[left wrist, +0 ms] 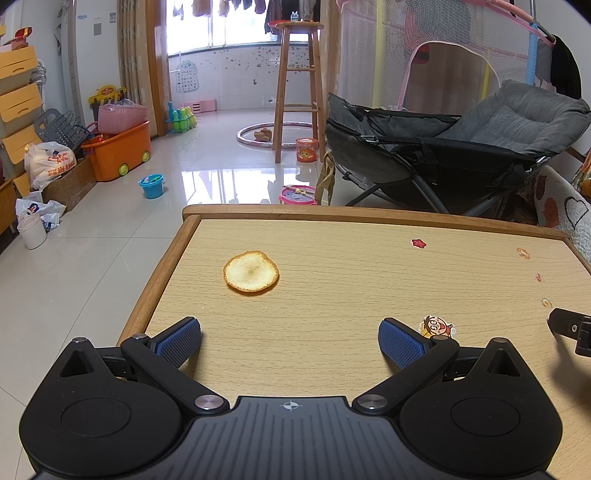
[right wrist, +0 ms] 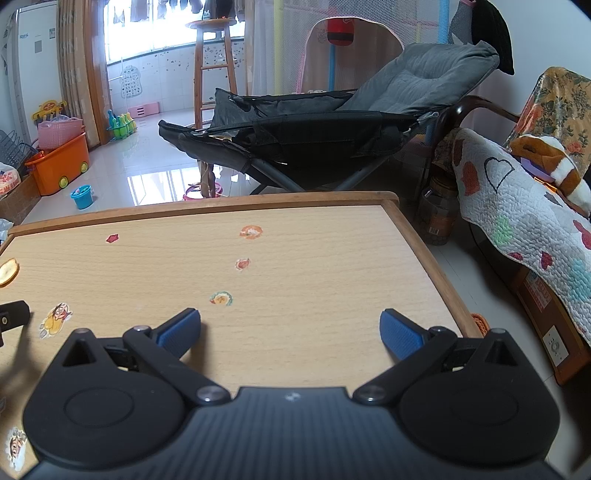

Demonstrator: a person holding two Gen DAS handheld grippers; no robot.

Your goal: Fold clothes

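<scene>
Daylight from a bay window [left wrist: 236, 22] glares off the glossy tiled floor [left wrist: 110, 229]. A tall wooden stool [left wrist: 297, 85] stands before it, a grey folding lounge chair [left wrist: 461, 147] just past the wooden tabletop [left wrist: 332, 295]. An orange wheeled bin [left wrist: 118, 151] sits by the left wall, a patchwork quilt [right wrist: 517, 206] draped at right

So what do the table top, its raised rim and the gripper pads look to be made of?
Table top: probably laminate or veneer, pale printed-looking wood grain, smooth matte, with stickers stuck flat on it. Rim: looks like solid or varnished wood, darker orange-brown with a slight sheen. Pads on the left gripper and the right gripper: blue, finely ribbed, likely rubber or soft plastic.
</scene>
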